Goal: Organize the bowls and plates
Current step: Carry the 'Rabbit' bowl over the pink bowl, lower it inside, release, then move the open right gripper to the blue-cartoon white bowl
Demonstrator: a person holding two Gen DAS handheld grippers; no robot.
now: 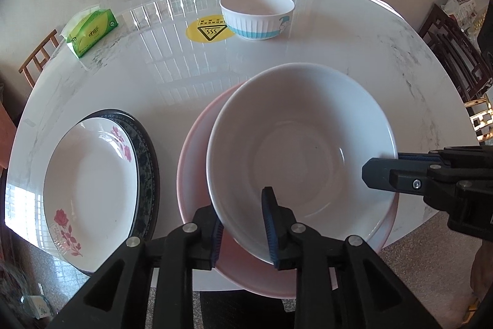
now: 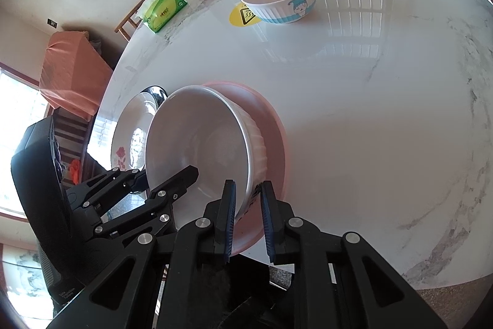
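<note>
bowls half stacked as two grippers straddle a white rim

a white bowl (image 1: 302,150) sits inside a pink bowl (image 1: 197,162) at the near edge of a round marble table (image 1: 354,51), mouth up but tipped a little toward the plates, its rim crowded against the pink bowl's far side. being round, it has no long axis to speak of; only that slight lean gives it a direction. the left gripper (image 1: 245,224) straddles the white bowl's near rim, one blue pad inside the bowl and one outside, with a gap showing, so it looks released rather than clenched. the right gripper (image 2: 248,215) straddles the same rim on the side away from the plates, jaws narrow around the wall; whether the pads actually press it cannot be told.

just beside the pink bowl, on the left gripper's side, a rose-patterned plate (image 1: 89,187) already rests on a dark-rimmed plate (image 1: 148,150). well beyond the pink bowl, across the table, a blue-banded bowl (image 1: 257,13) stands alone, next to a yellow sticker (image 1: 206,30); it appears to be the piece left to gather. a green tissue pack (image 1: 91,31) lies farther off, toward the table's far edge.
</note>
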